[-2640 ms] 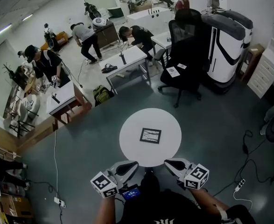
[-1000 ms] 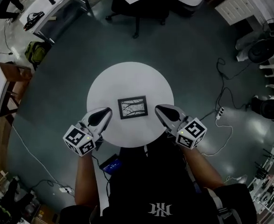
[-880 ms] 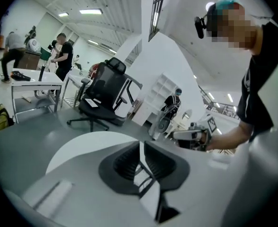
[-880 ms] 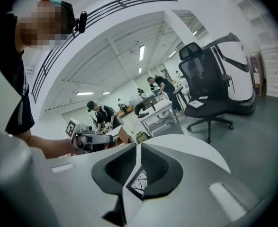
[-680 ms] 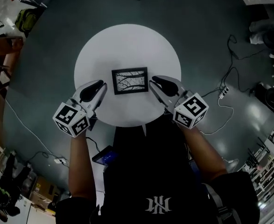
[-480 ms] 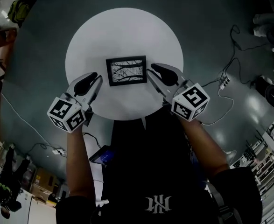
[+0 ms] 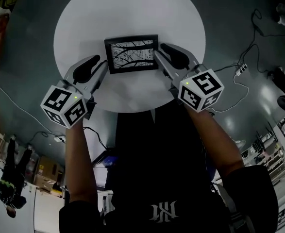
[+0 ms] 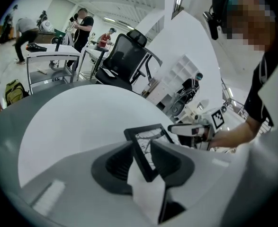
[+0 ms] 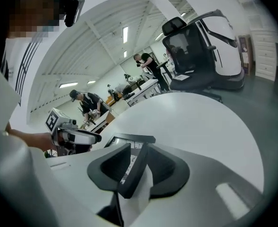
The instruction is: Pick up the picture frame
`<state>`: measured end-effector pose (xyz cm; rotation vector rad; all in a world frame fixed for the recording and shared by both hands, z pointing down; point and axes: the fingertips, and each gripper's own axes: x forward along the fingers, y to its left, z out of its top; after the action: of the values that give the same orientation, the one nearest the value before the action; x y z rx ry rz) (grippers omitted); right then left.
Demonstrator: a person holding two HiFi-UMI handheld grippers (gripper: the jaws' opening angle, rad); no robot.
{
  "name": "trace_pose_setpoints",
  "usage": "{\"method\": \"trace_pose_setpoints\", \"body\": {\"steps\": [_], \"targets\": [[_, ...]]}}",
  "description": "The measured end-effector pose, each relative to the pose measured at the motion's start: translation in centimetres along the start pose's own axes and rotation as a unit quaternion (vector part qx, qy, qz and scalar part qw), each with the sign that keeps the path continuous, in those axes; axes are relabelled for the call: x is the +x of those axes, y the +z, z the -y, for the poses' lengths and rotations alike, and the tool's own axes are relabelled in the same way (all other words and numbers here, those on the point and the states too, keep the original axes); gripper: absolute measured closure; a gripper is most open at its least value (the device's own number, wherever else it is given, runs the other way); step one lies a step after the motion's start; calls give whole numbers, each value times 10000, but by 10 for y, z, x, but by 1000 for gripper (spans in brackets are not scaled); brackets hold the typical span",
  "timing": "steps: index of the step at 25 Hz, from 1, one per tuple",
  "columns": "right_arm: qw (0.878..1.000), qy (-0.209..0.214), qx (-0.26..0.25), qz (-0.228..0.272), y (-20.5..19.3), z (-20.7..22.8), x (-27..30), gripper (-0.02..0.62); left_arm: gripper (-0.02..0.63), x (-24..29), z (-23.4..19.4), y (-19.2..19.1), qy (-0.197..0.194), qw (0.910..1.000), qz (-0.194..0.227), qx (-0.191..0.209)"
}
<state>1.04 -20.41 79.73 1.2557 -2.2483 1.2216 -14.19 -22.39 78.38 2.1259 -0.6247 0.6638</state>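
Left gripper [image 7: 99,64] reaches in from the near left of the round white table [image 7: 127,13], and its own view shows the jaws closed on the left edge of the picture frame [image 7: 131,54], with the dark border running between the pads near a corner. Right gripper [image 7: 160,52] comes in from the opposite side, and its jaws pinch the frame's right border in the same way, the pads tight against the dark strip. Seen from the head view, the frame sits between the two grippers over the near half of the table, long side across, its black border around a pale picture of branching lines. Whether it rests on the tabletop or hangs just off it, I cannot tell. Each marker cube [image 7: 64,105] sits at the back of its gripper, toward the person's forearms. A black office chair [image 8: 124,60] stands beyond the table, and a cable [image 7: 249,47] trails across the dark floor to the right.
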Motion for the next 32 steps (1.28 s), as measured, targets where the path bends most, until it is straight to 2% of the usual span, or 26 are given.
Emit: {"method": "trace_pose_setpoints", "body": {"steps": [4,8,15,32], "targets": [[9999,-22,60,-87,-8,-1,2,485,489,10,-5,-11,146,9994,-291,107],[9996,-79,-160,-239,-17,-7,4,471,489,18,-5,-21,258,9981,-560,38],[9963,-436,-510,-531,-26,-2,3,474,489,28,-2,-24,502,9962,-696,147],[9944,-622,-650,-558,-28,-3,5,500,500,31,-2,-28,642,9952,-722,152]]}}
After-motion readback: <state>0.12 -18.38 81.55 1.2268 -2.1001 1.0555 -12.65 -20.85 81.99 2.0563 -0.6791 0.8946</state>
